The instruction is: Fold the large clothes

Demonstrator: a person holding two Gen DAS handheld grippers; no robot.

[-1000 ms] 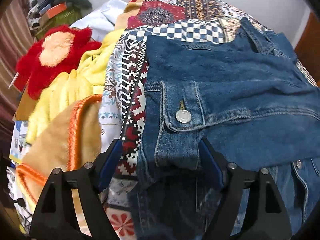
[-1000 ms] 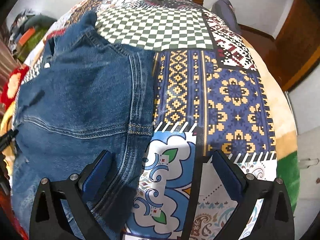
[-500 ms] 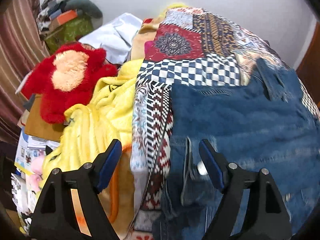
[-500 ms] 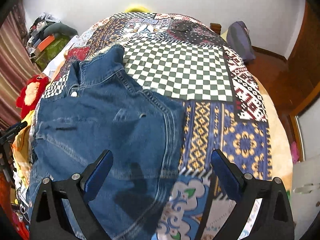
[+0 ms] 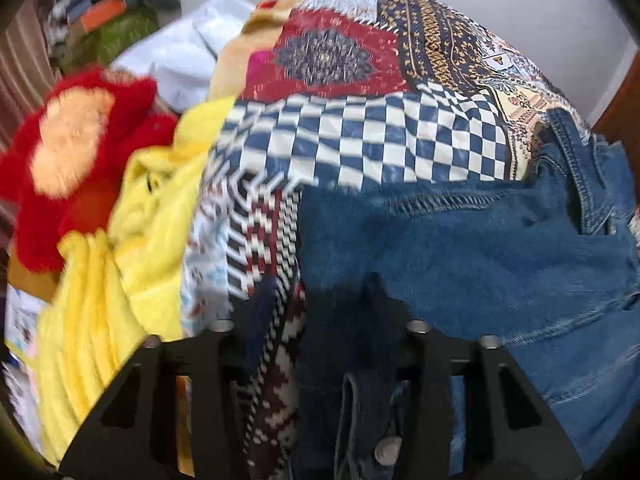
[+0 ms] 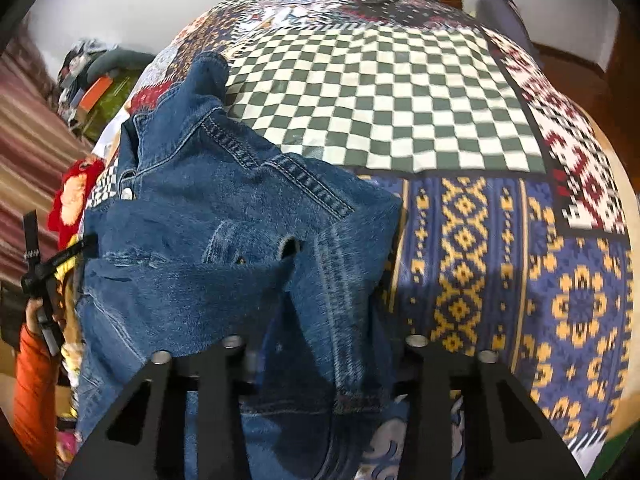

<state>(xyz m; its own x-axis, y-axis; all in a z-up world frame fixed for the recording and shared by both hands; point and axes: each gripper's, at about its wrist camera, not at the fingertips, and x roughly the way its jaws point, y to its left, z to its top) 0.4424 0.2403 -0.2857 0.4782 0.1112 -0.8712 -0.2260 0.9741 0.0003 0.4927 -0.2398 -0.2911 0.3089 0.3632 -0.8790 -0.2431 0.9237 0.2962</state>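
Between the narrowed fingers of the left gripper (image 5: 320,312) a bunched edge of the denim jacket (image 5: 480,248) is pinched; the right gripper (image 6: 320,340) likewise clamps a fold of it. From the right wrist view the jacket runs lengthwise toward 11 o'clock, collar (image 6: 208,76) farthest away, over the patchwork bedspread (image 6: 400,92). At 9 o'clock of the left fingers lie a yellow blanket (image 5: 132,240) and a red plush toy (image 5: 72,152).
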